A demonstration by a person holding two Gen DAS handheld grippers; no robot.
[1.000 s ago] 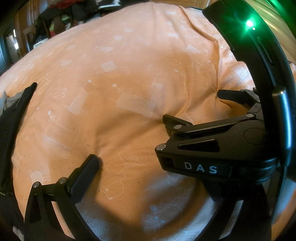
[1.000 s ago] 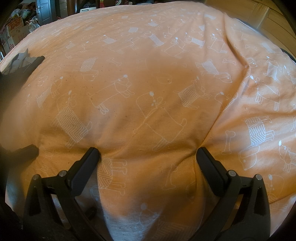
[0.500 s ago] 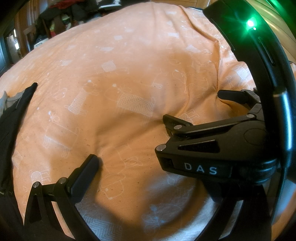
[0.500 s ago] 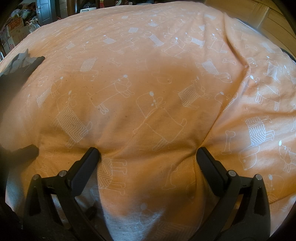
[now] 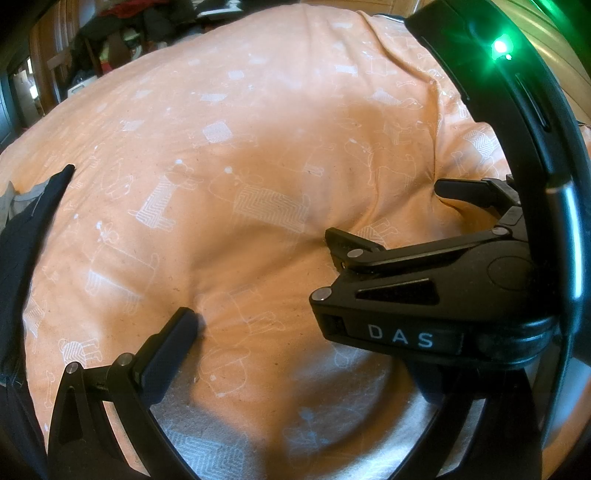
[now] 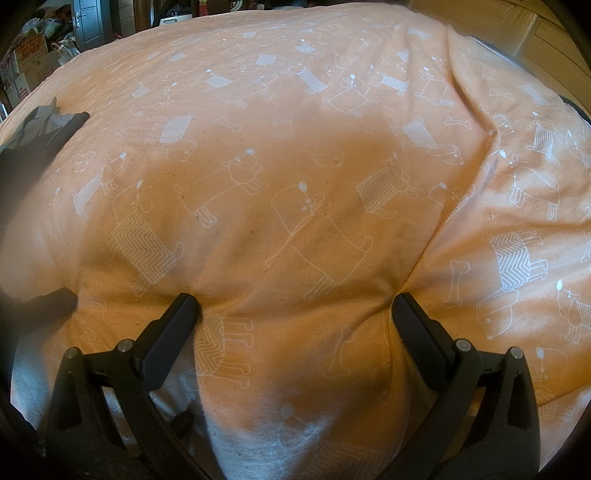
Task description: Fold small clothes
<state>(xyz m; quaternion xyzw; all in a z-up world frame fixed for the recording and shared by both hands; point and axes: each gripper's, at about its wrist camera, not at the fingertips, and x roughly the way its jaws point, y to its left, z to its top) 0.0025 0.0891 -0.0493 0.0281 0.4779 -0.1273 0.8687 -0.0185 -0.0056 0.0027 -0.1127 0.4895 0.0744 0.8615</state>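
A dark garment (image 5: pixel 26 236) with a grey piece beside it lies at the left edge of the orange bedcover (image 5: pixel 258 129); in the right wrist view the same dark garment (image 6: pixel 33 147) sits far left. My right gripper (image 6: pixel 295 306) is open, both fingertips pressed into the bedcover (image 6: pixel 332 166) with nothing between them. In the left wrist view the right gripper (image 5: pixel 388 210) crosses in front as a black body marked DAS. My left gripper (image 5: pixel 291 314) shows only its left finger (image 5: pixel 173 343), set wide; the other finger is hidden behind that body. Both grippers are well apart from the garment.
The bedcover is printed with white dogs and bones and has a long crease (image 6: pixel 472 110) at the right. Cluttered boxes and a door (image 6: pixel 37 48) stand beyond the far left edge of the bed. A wooden surface (image 6: pixel 535 33) runs along the far right.
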